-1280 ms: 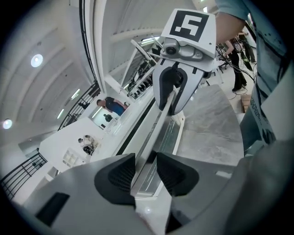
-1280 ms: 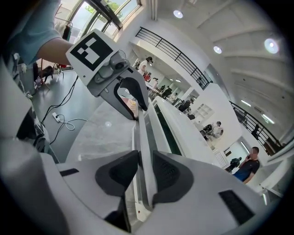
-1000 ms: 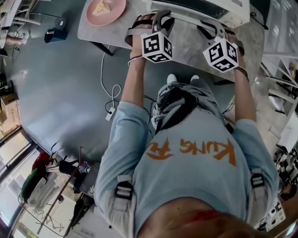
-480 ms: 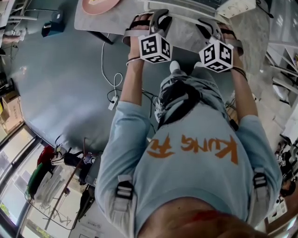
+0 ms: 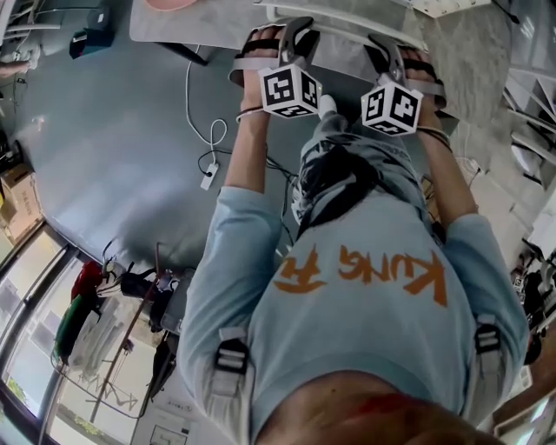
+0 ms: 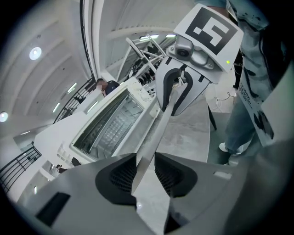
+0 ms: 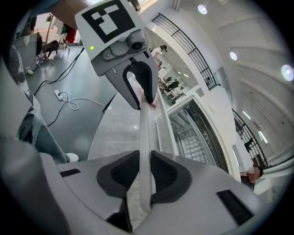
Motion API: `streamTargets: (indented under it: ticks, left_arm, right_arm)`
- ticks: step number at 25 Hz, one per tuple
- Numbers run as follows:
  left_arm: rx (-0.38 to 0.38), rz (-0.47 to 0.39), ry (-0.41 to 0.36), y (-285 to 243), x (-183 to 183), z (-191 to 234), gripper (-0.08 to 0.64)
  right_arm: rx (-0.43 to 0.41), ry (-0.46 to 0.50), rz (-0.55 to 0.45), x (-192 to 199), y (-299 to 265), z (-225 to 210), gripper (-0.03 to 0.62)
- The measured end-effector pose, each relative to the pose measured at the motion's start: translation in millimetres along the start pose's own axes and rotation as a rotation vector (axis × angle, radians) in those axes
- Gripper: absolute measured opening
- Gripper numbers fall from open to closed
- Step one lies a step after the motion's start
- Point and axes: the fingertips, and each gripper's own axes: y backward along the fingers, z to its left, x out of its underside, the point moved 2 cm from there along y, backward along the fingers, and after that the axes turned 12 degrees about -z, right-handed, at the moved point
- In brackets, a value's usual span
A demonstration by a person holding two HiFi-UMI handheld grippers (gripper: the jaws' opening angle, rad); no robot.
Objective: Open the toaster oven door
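The toaster oven's pale bar handle (image 5: 347, 26) lies across the top of the head view, and both grippers hold it. My left gripper (image 5: 294, 36) is shut on its left part and my right gripper (image 5: 389, 50) on its right part. In the left gripper view the handle (image 6: 158, 124) runs from my left gripper (image 6: 146, 160) up to the right gripper (image 6: 177, 92), beside the glass door (image 6: 110, 126). The right gripper view shows the handle (image 7: 144, 133) pinched in my right gripper (image 7: 146, 172), the left gripper (image 7: 138, 87) further along, and the door glass (image 7: 193, 133) to the right.
The oven stands on a grey marble table (image 5: 174, 26) with a pink plate (image 5: 169, 3) at its far left. A white cable and plug (image 5: 207, 139) lie on the grey floor. Bags and stands (image 5: 113, 304) crowd the lower left. The person's legs are directly below the grippers.
The oven body, table and pink plate have slid up and mostly out of the head view. Both grippers stay on the handle; the right one has shifted slightly left.
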Motion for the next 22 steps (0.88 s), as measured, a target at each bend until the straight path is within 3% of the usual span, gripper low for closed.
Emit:
streamTargets:
  ticks: [7, 11, 15, 22]
  left_arm:
    - [0.019, 0.049, 0.019, -6, 12, -21, 0.117]
    - [0.051, 0.068, 0.020, -4, 25, -33, 0.118]
    - [0.094, 0.074, 0.003, -4, 38, -43, 0.137]
    - [0.189, 0.052, -0.002, -8, 49, -67, 0.255]
  right_arm:
    - [0.069, 0.054, 0.034, 9, -7, 22, 0.069]
    - [0.093, 0.039, 0.029, 6, -13, 42, 0.069]
    - [0.081, -0.027, 0.010, 5, -22, 59, 0.142]
    - [0.046, -0.094, -0.020, 11, -34, 80, 0.252]
